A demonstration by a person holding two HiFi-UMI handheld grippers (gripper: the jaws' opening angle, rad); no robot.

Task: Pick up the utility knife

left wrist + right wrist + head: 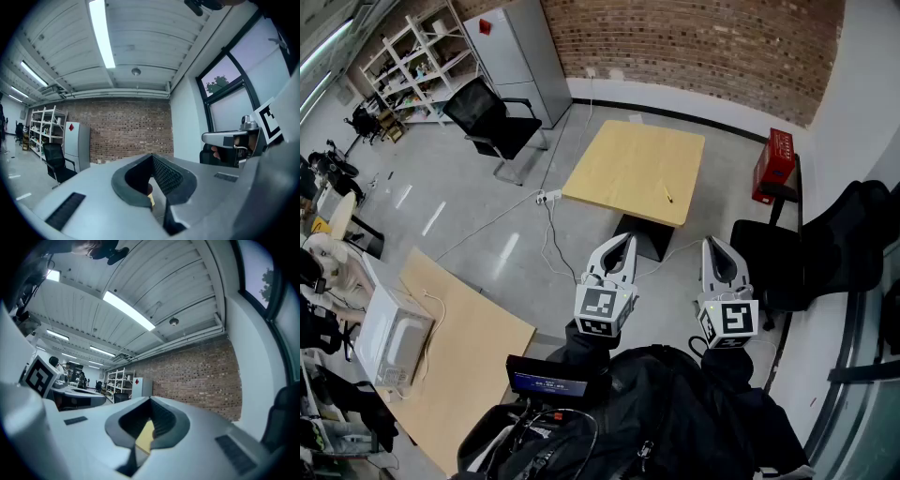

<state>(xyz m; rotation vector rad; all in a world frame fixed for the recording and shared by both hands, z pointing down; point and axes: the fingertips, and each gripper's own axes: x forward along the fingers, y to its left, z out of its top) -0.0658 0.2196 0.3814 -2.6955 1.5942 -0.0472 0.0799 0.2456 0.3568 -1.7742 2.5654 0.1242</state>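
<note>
Left gripper [627, 239] and right gripper [713, 242] are held side by side above the floor, well short of the wooden table [623, 155]; each has its jaws closed tip to tip with nothing between them. A small slim thing, seemingly the utility knife [668, 195], lies alone by the tabletop's right edge, towards the near right corner, well apart from both grippers.
</note>
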